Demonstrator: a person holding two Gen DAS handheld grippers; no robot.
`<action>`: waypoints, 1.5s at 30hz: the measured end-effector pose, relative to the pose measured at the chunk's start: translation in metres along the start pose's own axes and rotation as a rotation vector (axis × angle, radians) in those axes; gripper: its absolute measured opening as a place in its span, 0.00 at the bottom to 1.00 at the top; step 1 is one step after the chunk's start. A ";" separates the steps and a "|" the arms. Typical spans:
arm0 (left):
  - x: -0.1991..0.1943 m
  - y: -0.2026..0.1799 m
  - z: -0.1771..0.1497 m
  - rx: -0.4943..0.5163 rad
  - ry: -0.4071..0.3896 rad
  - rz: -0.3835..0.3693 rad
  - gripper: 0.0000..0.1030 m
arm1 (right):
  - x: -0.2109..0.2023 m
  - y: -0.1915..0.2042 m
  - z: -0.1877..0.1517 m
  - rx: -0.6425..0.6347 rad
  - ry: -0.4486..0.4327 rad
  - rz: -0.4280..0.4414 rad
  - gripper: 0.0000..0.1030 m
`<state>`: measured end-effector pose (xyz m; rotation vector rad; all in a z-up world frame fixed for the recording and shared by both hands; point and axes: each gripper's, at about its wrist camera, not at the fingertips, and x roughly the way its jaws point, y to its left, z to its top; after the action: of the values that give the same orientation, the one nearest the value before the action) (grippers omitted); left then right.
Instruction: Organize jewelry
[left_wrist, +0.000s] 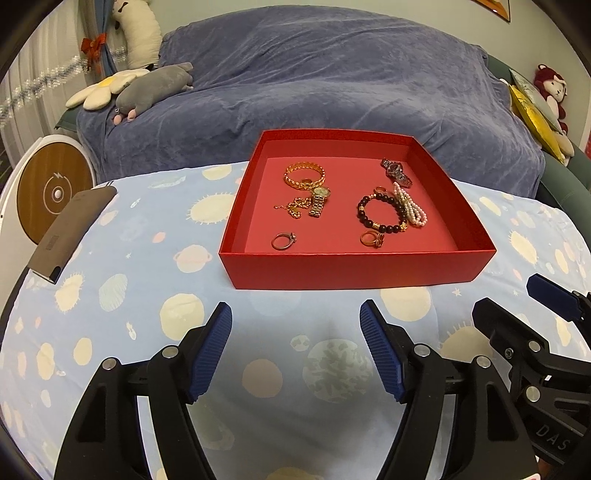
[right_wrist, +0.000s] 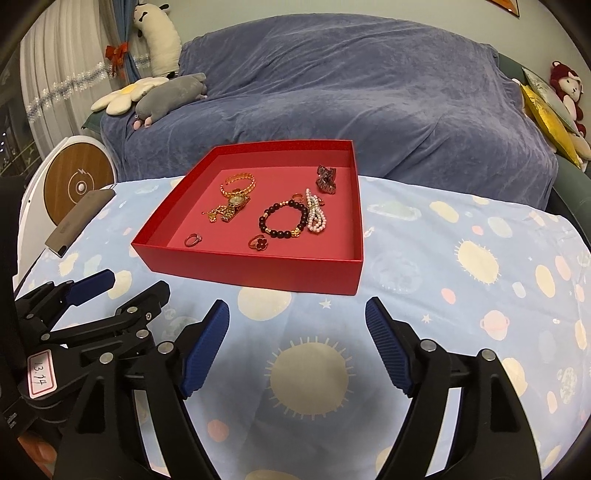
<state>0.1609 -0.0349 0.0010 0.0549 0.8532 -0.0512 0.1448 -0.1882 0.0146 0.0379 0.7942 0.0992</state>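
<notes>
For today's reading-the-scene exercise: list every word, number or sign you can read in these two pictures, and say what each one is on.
"13.14": handwritten on a white tag on the left gripper.
"DAS": on the black body of the right gripper; more letters may be cut off.
Lightning-bolt sign: on the round wooden disc.
Grey case: a small mark, too blurred to read.

Dim, warm indoor light; soft shadows under each gripper (strong fisheye bending, dark corners).
</notes>
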 end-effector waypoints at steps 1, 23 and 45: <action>0.001 0.000 0.000 0.001 0.000 0.004 0.69 | 0.001 0.000 0.000 0.000 0.002 -0.002 0.72; 0.003 -0.003 0.001 0.007 -0.024 0.024 0.75 | 0.000 -0.005 -0.002 0.014 0.006 -0.020 0.73; 0.003 -0.003 0.001 0.008 -0.024 0.025 0.75 | 0.000 -0.005 -0.002 0.012 0.006 -0.021 0.73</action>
<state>0.1635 -0.0377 -0.0004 0.0719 0.8286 -0.0316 0.1433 -0.1930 0.0128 0.0403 0.8006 0.0747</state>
